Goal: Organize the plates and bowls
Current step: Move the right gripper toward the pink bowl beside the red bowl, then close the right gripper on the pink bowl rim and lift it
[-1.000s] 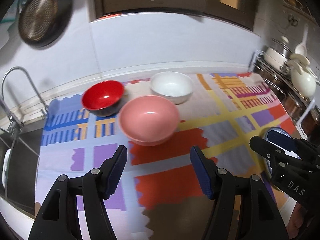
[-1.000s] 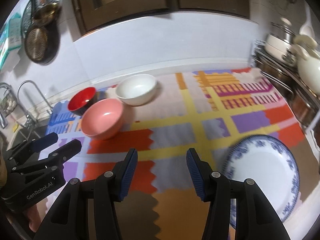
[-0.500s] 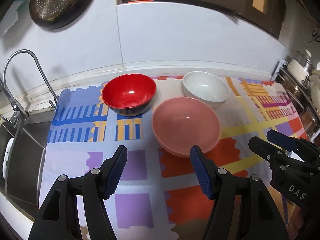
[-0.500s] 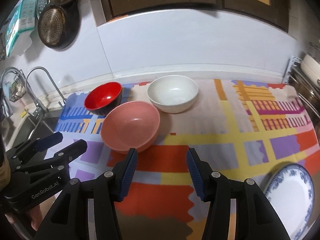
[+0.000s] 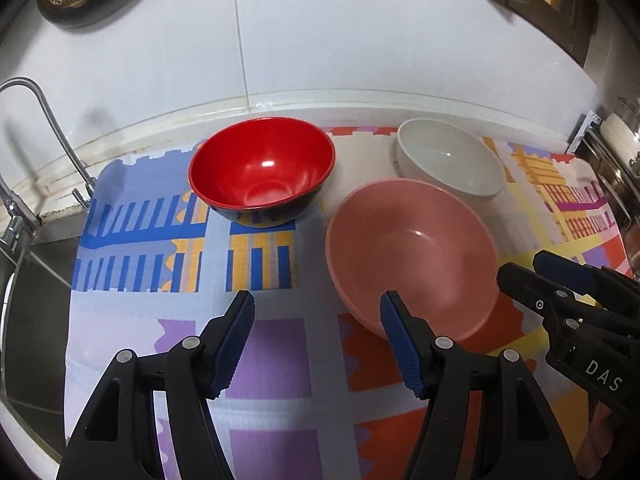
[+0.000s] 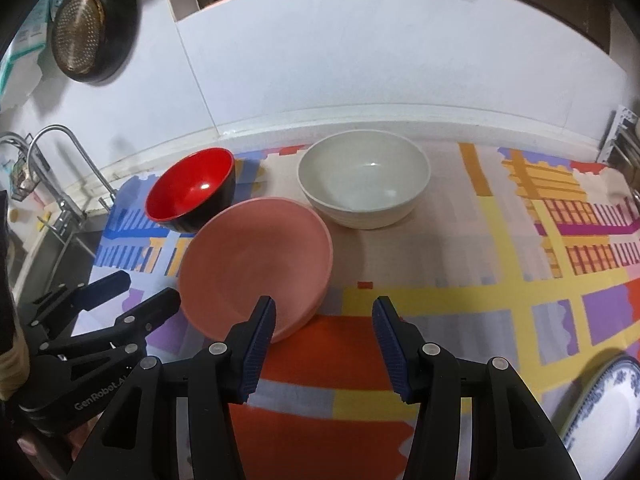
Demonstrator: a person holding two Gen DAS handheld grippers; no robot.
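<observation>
Three bowls stand on a colourful patterned cloth (image 5: 260, 412) (image 6: 460, 248): a red bowl with a black outside (image 5: 262, 170) (image 6: 190, 188) at the back left, a white bowl (image 5: 450, 162) (image 6: 364, 176) at the back right, and a larger pink bowl (image 5: 412, 256) (image 6: 256, 266) in front of them. My left gripper (image 5: 318, 336) hangs open above the cloth, its right finger over the pink bowl's near rim. My right gripper (image 6: 324, 340) is open too, empty, just right of the pink bowl. A blue-patterned white plate (image 6: 604, 404) lies at the lower right in the right wrist view.
A sink with a curved tap (image 5: 44, 120) (image 6: 60, 168) borders the cloth on the left. A strainer pan (image 6: 80, 36) hangs on the white wall. A metal rack with pots (image 5: 612, 148) stands at the right edge. The other gripper (image 5: 576, 304) (image 6: 100, 316) shows in each view.
Both grippers have moved left and lower toward the bowls, which now look larger and nearer. The plate has slid to the right wrist view's lower right corner. Neither jaw opening has changed.
</observation>
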